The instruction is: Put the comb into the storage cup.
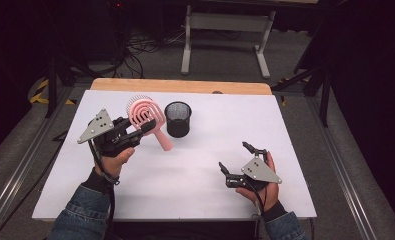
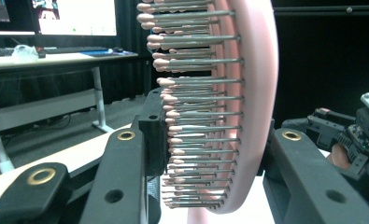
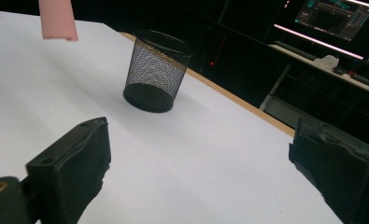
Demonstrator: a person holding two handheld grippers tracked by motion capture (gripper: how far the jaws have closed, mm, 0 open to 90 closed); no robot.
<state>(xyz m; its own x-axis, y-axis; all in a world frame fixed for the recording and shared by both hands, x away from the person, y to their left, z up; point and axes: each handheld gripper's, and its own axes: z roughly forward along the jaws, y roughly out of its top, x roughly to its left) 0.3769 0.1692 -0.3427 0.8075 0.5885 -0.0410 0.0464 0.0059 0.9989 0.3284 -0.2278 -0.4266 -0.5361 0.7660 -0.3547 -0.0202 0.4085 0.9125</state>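
**Brush held high, cup waiting**

From above, the left hand-held gripper (image 1: 144,126) is clamped on the head of a pink hairbrush (image 1: 146,117), held off the white counter (image 1: 195,165) with the handle slanting down toward the near right. Just to its right stands a black mesh cup (image 1: 178,119), upright and open at the top, apart from the brush. The right hand-held gripper (image 1: 233,159) rests low at the near right of the counter, jaws apart and holding nothing, well away from both.

Along the left hand-held gripper (image 2: 205,149), the hairbrush (image 2: 247,107) stands on edge between the jaws, bristles pointing left; the pads press on its two faces.

Along the right hand-held gripper (image 3: 196,168), the two jaws stand wide over bare counter, the mesh cup (image 3: 156,72) sits farther off, and the end of the pink handle (image 3: 58,21) hangs at the upper left.

Judging from this, the step in hand is dropping the brush into the cup, handle first. It would go best by swinging the handle upright, centring its tip over the rim, and lowering before letting go; the light cup could tip if the handle nudges its wall.
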